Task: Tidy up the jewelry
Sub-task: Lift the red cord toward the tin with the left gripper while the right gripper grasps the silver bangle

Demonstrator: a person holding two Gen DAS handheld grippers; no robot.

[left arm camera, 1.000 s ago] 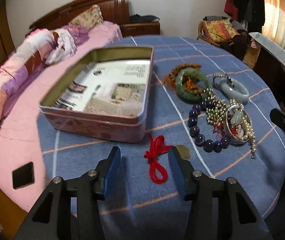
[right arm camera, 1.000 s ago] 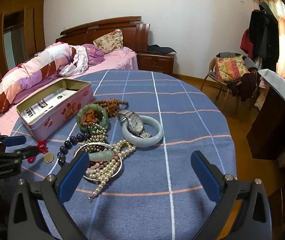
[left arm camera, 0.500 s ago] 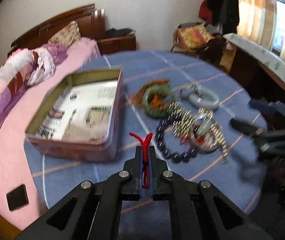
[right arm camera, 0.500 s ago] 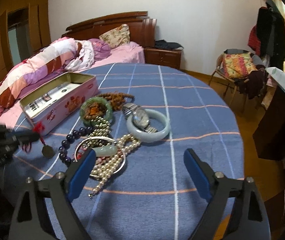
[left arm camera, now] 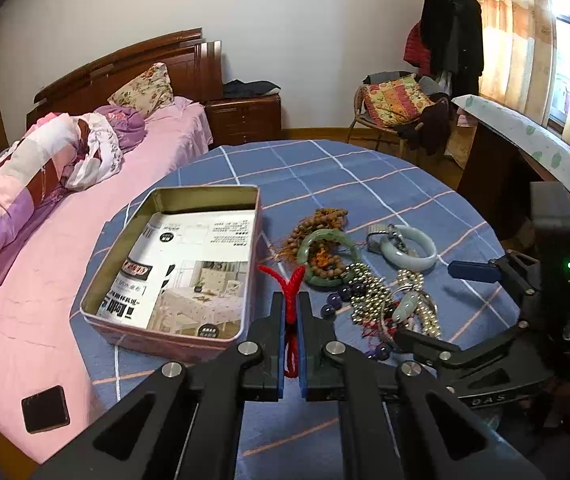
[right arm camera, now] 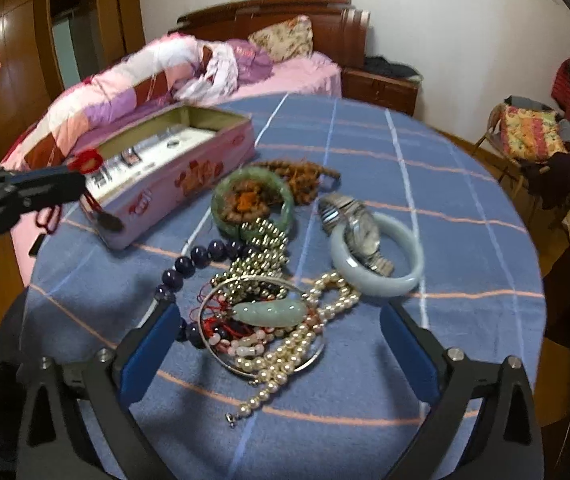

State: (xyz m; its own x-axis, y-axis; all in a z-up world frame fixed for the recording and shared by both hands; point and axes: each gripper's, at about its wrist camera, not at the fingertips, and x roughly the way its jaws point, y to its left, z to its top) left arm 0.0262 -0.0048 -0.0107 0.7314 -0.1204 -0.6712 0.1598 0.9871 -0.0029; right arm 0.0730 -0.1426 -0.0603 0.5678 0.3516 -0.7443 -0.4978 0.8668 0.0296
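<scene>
While left tongs (left arm camera: 292, 308) pinch braided red cord (left arm camera: 291, 284), right tongs (right arm camera: 281, 316) are opening.

This is a bedroom in a home. At ten o'clock stands a dark wooden-headboard bed (left arm camera: 125, 76) with pink sheets and a patchwork quilt (left arm camera: 17, 196); at twelve, a wooden nightstand (left arm camera: 245, 118); at two, a cushioned chair (left arm camera: 395, 106) and hanging dark coats (left arm camera: 451, 36) beside striped curtains (left arm camera: 525, 32).
</scene>
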